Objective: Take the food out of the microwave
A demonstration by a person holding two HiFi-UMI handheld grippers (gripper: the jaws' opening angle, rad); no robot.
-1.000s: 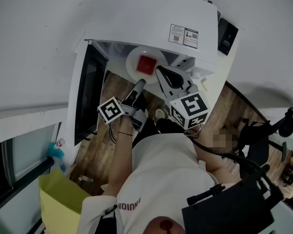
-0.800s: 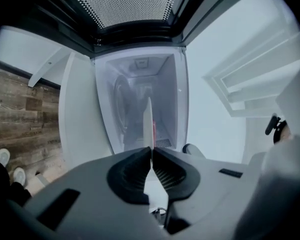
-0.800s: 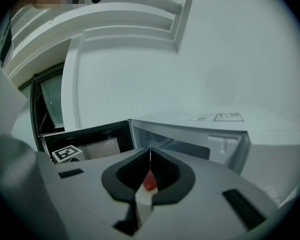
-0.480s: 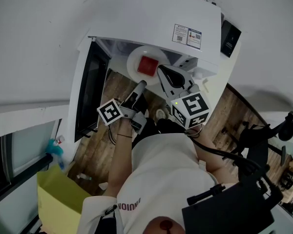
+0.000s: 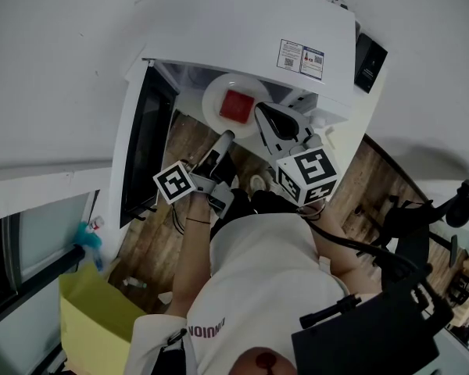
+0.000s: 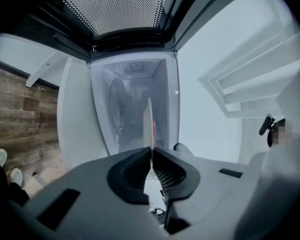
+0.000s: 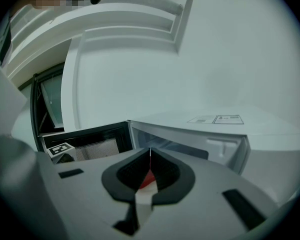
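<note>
A white microwave (image 5: 242, 30) stands with its door (image 5: 144, 143) swung out to the left. A white plate (image 5: 215, 104) carrying a red square of food (image 5: 236, 105) sits at the mouth of the cavity. My left gripper (image 5: 223, 137) is shut on the plate's near rim. In the left gripper view the plate (image 6: 148, 124) runs edge-on out of the left gripper (image 6: 151, 151) toward the cavity. My right gripper (image 5: 259, 114) is shut on the plate's right rim. In the right gripper view the red food (image 7: 146, 180) and a strip of the plate (image 7: 142, 199) show behind the right gripper (image 7: 150, 154).
The open door's black mesh window (image 6: 125, 6) hangs close beside my left gripper. A yellow bag (image 5: 94, 319) lies on the wooden floor at lower left. A black chair (image 5: 422, 217) stands to the right. A black box (image 5: 369, 53) is mounted on the wall behind the microwave.
</note>
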